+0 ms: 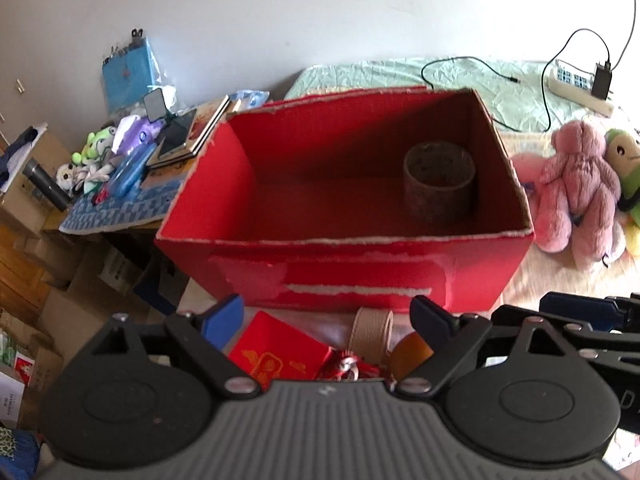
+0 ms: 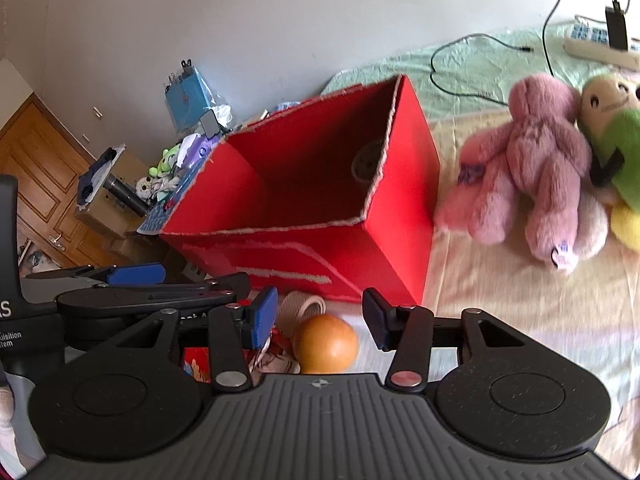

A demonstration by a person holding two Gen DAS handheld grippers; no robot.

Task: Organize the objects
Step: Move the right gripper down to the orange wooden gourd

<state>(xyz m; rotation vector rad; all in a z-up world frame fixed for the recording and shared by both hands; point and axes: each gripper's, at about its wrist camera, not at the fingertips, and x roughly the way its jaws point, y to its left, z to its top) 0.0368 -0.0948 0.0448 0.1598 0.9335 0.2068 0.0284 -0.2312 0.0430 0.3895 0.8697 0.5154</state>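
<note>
left gripper (image 1: 328, 322): jaws apart, nothing between the blue pads, held low in front of the box's near wall
right gripper (image 2: 318, 320): jaws apart, empty; ball sits in the gap between the fingers, no contact visible
box (image 1: 340, 276): red cardboard, open top, torn white edges, on the bed; near wall faces both cameras
tube (image 1: 439, 186): brown cardboard cylinder, upright inside the box, in the far right corner; only item visible in there
ball (image 2: 325, 343): orange, on the bed just in front of the box, outside it; in the left view mostly hidden behind the left gripper's right finger
roll (image 1: 370, 332): beige, ribbed, on its side, just beside the ball and near the box's front wall
envelope (image 1: 278, 354): red with gold print, flat, in front of the box, left of the roll
red trinket (image 1: 346, 366): small, shiny, between envelope and ball; too blurred to identify
pink plush (image 2: 532, 164): lying on the bed right of the box, apart from it
green plush (image 2: 612, 128): touching the pink one on its far right
power strip (image 1: 576, 86): on the green sheet behind the box, black adapter plugged in, cable trailing toward the box
side table (image 1: 120, 204): left of the box, blue checked cloth, piled with books and small toys
floor: cardboard boxes stacked below the table
</note>
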